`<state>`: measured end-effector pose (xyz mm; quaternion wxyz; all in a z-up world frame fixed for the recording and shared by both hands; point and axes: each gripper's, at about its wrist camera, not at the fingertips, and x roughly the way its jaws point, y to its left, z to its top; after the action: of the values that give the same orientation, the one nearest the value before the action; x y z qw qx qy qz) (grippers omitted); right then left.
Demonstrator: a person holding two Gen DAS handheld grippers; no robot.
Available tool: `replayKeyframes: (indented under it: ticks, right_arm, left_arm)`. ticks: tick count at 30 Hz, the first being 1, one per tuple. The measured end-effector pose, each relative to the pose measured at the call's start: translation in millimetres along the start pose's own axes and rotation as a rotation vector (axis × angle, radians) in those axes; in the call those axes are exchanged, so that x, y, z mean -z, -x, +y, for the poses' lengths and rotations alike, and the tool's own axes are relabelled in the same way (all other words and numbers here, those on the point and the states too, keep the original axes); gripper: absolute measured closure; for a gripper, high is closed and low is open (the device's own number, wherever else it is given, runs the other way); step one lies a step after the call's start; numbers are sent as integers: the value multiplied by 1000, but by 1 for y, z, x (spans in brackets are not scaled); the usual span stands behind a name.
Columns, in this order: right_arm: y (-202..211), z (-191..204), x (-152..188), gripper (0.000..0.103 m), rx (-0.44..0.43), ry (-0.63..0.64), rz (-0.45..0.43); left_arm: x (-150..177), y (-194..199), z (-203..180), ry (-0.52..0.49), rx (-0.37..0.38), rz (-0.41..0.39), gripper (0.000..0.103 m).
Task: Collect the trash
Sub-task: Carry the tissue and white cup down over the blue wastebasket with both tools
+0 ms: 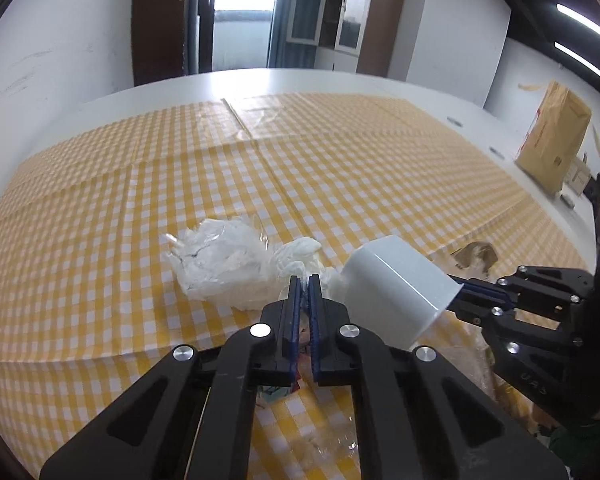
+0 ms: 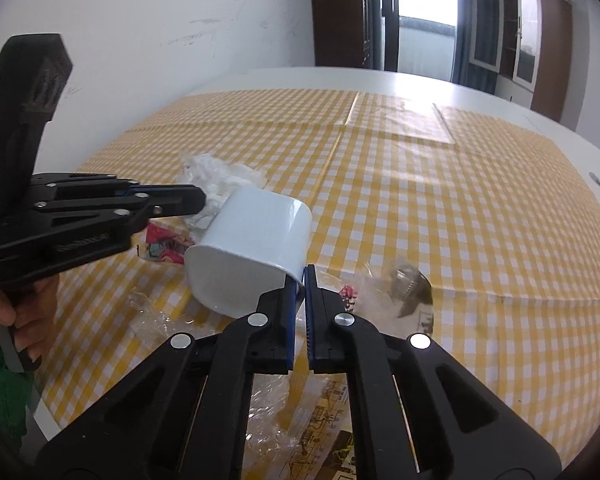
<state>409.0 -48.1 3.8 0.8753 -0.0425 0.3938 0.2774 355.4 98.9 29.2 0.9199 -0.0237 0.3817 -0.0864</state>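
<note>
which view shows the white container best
The right wrist view: the white container lies tilted with its open mouth and rim facing the camera, the right gripper shut on its rim. The left wrist view shows only its closed outside, partly hidden.

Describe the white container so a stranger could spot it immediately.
On the yellow-checked tablecloth, near its front edge among crumpled wrappers, the white container lies tipped on its side. The right gripper pinches its rim. It alone is smooth, rigid and plain white.
</note>
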Motion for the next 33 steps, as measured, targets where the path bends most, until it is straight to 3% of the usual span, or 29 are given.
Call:
replayKeyframes:
  ticks: [10,14,24,33]
  right_arm:
    - [59,8,-1,100,-14,-29,-137]
    - [81,16,7,100,-23,-29,-153]
    - [134,26,45,100,-38,-45,-198]
    - [176,47,87,100,-68,-26,-215]
  left_arm:
    - [14,82,-2,69,16,-144,100]
    - [26,110,-9,73,20,-178,100]
    - [63,168,-22,82,13,-244,100]
    - [116,210,-52,86,53,-287,101]
